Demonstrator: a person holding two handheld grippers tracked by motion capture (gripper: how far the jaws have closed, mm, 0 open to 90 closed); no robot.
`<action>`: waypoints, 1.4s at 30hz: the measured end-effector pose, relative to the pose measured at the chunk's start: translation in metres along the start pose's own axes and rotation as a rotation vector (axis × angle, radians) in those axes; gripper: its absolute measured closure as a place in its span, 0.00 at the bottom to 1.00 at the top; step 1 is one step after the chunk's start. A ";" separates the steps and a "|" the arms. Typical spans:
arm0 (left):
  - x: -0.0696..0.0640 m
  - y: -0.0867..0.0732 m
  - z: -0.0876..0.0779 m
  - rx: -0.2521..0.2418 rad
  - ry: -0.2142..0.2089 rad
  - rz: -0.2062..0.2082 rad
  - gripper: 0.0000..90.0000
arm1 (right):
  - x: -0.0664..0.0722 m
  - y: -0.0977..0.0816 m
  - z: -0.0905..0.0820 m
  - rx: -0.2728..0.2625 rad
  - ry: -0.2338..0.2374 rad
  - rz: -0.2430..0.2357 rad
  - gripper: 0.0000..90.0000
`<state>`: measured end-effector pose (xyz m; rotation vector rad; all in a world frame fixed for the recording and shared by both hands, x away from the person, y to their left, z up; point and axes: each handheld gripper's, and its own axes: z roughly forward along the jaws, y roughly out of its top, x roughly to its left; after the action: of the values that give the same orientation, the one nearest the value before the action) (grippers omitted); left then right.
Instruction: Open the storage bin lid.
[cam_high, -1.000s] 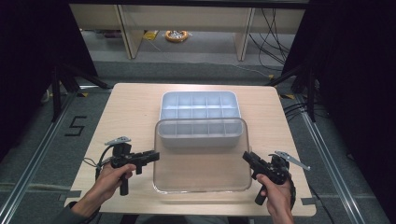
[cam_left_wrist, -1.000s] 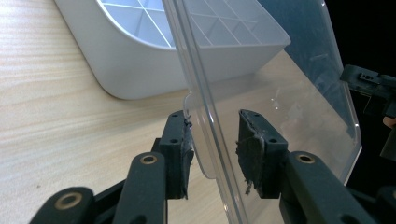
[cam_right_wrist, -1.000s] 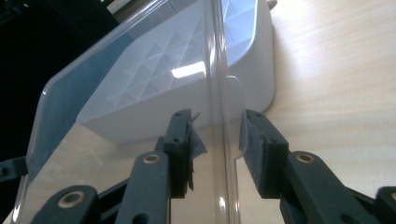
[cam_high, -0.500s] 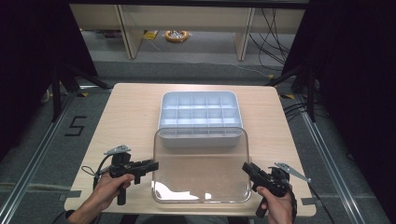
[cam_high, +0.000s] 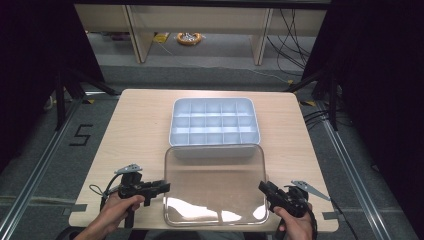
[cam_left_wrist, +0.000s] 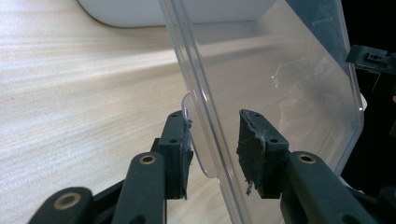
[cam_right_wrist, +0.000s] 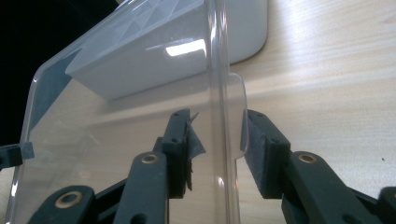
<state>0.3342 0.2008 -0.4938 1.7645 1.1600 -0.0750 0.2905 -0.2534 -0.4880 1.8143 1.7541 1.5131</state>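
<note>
A clear plastic lid (cam_high: 215, 185) hangs level between my two grippers, just in front of a white tray (cam_high: 215, 122) divided into several compartments. My left gripper (cam_high: 166, 187) is shut on the lid's left rim. In the left gripper view the rim and its small tab run between the jaws of the left gripper (cam_left_wrist: 215, 140), with the lid (cam_left_wrist: 280, 70) stretching away to the right. My right gripper (cam_high: 261, 187) is shut on the right rim. In the right gripper view the rim stands between the pads of the right gripper (cam_right_wrist: 217, 140), and the tray (cam_right_wrist: 247, 32) lies behind.
The light wooden table (cam_high: 135, 130) has bare room left and right of the tray. Its near edge lies just under my hands. Dark floor, metal rails and shelf legs surround the table.
Both hands have drawn the lid toward the near edge and lower. It came off the tray's front part and now sits in front of the tray.
</note>
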 end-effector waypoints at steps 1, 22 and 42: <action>0.000 -0.001 0.001 0.002 0.003 0.000 0.70 | -0.001 -0.001 0.001 0.004 -0.013 -0.009 0.71; 0.002 -0.006 0.009 0.035 0.040 0.040 0.65 | -0.005 -0.013 0.006 0.061 -0.041 -0.008 0.69; 0.004 -0.008 0.017 0.087 0.103 0.091 0.62 | -0.014 -0.015 0.015 0.130 -0.051 0.001 0.67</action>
<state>0.3378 0.1914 -0.5100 1.9146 1.1625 0.0205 0.2951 -0.2535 -0.5131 1.8969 1.8676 1.3698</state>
